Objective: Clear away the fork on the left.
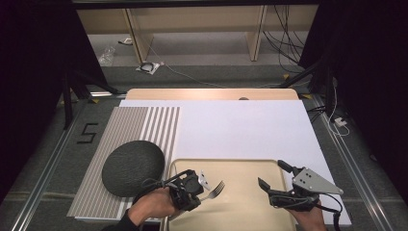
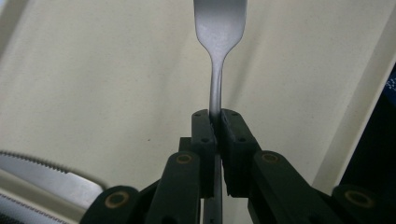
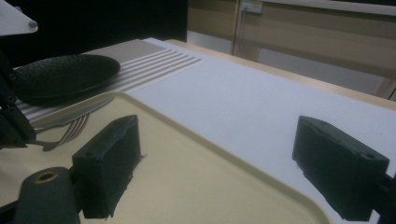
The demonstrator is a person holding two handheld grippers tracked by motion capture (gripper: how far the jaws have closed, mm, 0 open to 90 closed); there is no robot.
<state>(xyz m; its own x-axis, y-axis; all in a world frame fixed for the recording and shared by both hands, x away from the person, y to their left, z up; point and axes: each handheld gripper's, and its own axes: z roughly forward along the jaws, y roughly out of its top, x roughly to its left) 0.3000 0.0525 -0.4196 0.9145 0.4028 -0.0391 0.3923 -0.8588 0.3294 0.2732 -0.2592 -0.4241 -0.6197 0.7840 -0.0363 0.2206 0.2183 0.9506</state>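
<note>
Now: left tool (image 1: 201, 186) clamped tight on slim silver fork (image 1: 215, 191) handle, tines far-right over beige tray (image 1: 240, 211); right tool (image 1: 272, 176) wide open, empty.

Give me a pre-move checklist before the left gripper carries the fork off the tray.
1. Left gripper shut on fork handle: ok.
2. Fork straight in the grip, tines forward: ok in the left gripper view.
3. Fork lifted off tray: cannot tell.
4. Knife apart from the fork, at the tray's left edge: ok.
5. Right gripper open, holding nothing, away from the fork: ok.
6. Black plate on the striped mat, nothing on it: ok.
</note>
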